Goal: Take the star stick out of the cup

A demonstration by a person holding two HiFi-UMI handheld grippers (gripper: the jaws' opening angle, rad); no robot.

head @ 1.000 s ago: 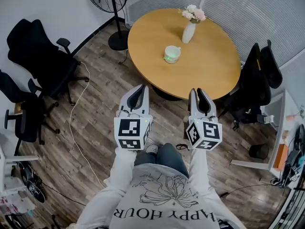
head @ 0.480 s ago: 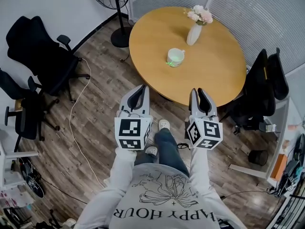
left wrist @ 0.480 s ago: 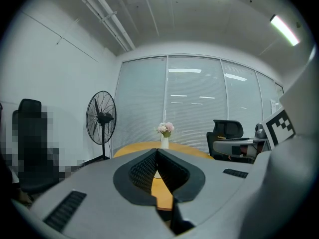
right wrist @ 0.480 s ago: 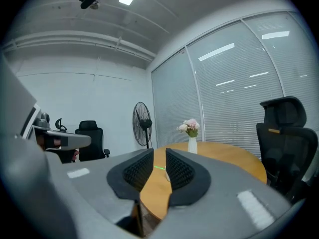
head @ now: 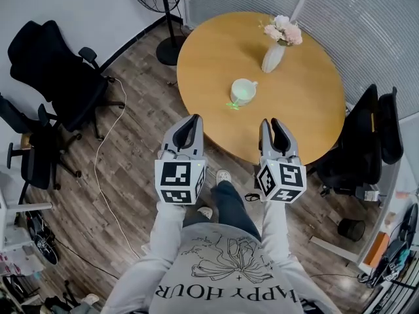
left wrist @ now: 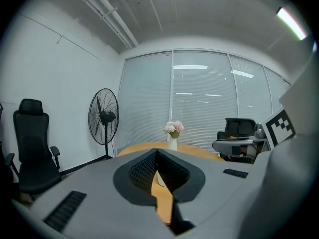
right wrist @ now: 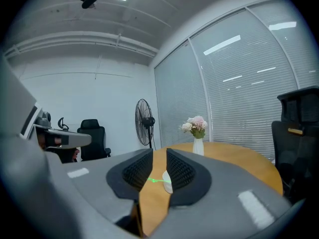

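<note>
Ahead, green glow (right wrist: 155,180) at cup (right wrist: 167,182) through open empty right gripper (right wrist: 159,149), not closed left gripper (left wrist: 156,150).

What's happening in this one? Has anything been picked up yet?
A person stands short of the round table, a gripper in each hand aimed at the white cup. Nothing is held: the left gripper is shut and empty, the right gripper has just been opening its jaws, nothing between them. The cup is untouched.
</note>
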